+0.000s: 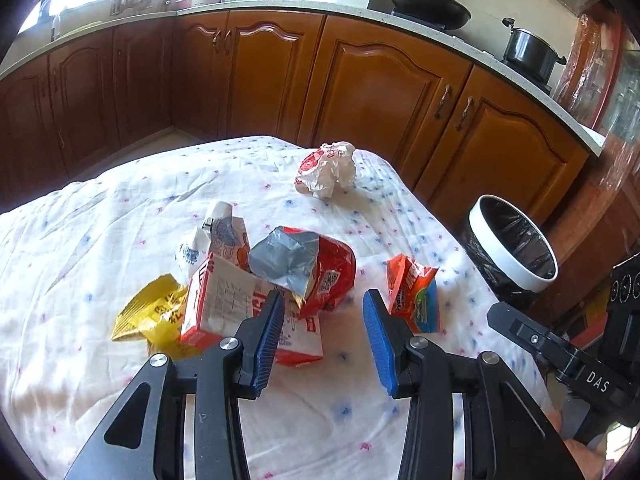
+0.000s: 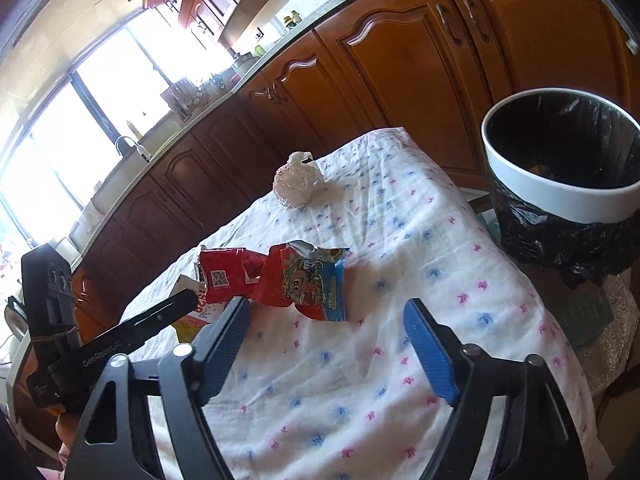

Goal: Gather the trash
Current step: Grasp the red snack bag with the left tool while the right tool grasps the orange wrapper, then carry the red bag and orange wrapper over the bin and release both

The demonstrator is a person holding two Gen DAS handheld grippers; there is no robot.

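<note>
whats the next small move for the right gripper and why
Probably ease the right gripper forward and down onto the orange snack wrapper. The gripper is open and empty, the wrapper lies loose on the tablecloth just ahead of it, apart from the pile, and it is the piece nearest the trash bin.

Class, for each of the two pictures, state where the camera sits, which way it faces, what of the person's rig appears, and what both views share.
Left wrist: sits on the left gripper, faces across the clothed table toward the cabinets; its blue fingers are open, and the right gripper shows at right.
Right wrist: sits on the right gripper, open, faces the table and trash bin.
Shared: the crumpled white wrapper, red snack bag, orange-and-blue snack packet and bin.
</note>
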